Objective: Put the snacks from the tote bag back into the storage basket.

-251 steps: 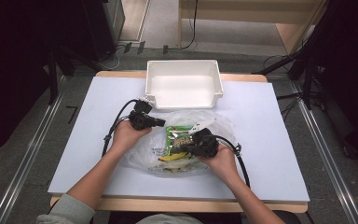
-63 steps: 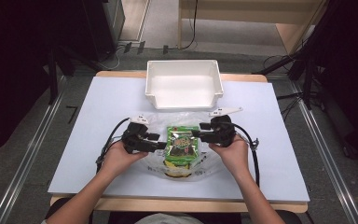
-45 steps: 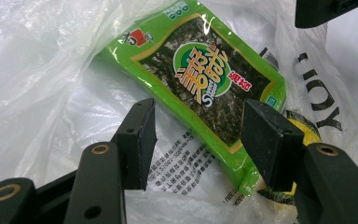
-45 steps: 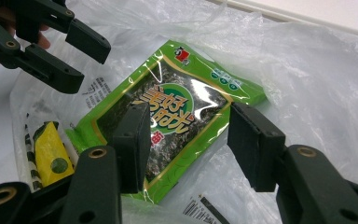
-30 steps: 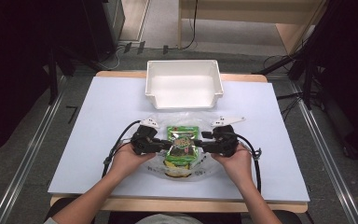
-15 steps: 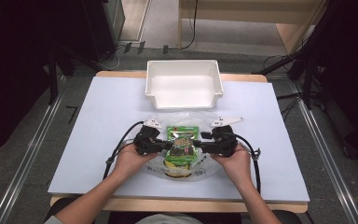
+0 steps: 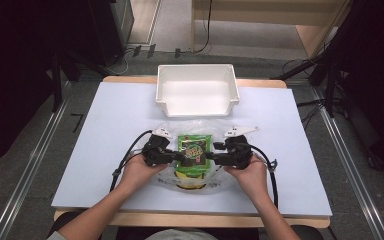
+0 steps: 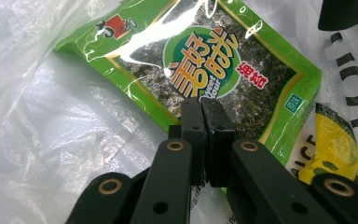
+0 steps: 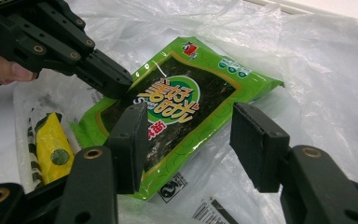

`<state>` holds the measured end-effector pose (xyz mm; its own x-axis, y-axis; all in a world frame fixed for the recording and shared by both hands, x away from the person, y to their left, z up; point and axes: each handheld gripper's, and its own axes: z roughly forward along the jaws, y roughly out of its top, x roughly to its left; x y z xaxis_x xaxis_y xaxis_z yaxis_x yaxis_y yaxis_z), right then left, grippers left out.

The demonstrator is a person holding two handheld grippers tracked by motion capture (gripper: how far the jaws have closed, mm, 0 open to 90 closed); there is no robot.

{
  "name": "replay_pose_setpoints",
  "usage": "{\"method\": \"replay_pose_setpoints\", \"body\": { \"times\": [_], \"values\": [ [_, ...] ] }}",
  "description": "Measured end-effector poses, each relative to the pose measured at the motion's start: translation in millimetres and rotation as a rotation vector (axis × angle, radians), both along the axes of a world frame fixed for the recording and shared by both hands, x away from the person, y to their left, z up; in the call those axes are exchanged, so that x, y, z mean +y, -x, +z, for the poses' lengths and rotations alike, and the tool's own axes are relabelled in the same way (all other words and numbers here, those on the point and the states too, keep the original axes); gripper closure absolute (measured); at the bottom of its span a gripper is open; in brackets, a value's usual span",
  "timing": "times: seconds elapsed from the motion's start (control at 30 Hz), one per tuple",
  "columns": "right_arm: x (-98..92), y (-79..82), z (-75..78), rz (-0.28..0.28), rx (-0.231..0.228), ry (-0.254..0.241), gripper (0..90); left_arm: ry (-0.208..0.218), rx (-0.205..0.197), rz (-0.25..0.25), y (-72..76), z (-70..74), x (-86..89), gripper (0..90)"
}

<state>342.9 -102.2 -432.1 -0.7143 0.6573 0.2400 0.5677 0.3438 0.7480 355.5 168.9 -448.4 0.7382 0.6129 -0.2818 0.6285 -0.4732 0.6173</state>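
The green packet (image 7: 194, 153) lay on a clear bag (image 7: 200, 181) near the table's (image 7: 105, 115) front edge, between the 2 grippers. The left gripper (image 7: 176, 156) had just closed; its jaws met at the packet's edge (image 8: 200, 100), but whether they pinched the packet or only bag film was hard to tell. The right gripper (image 7: 211, 156) stood open, its jaws on either side of the packet's other edge (image 9: 186, 112) without pressing it. A yellow packet (image 9: 51, 144) was partly hidden under the green one and the film. The white bin (image 7: 196, 90) sat behind.
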Motion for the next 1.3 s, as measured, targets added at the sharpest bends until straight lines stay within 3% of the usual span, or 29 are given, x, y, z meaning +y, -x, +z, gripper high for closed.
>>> {"method": "replay_pose_setpoints", "body": {
  "times": [0.77,1.3],
  "values": [
    [11.2,4.4,2.2,0.022,0.007,-0.017,44.9,0.012,0.034,0.021,-4.1,-3.5,9.5,90.0],
    [25.4,-3.2,-8.0,0.022,0.073,-0.029,37.1,0.025,0.038,0.022,-4.1,-5.7,8.7,90.0]
  ]
}}
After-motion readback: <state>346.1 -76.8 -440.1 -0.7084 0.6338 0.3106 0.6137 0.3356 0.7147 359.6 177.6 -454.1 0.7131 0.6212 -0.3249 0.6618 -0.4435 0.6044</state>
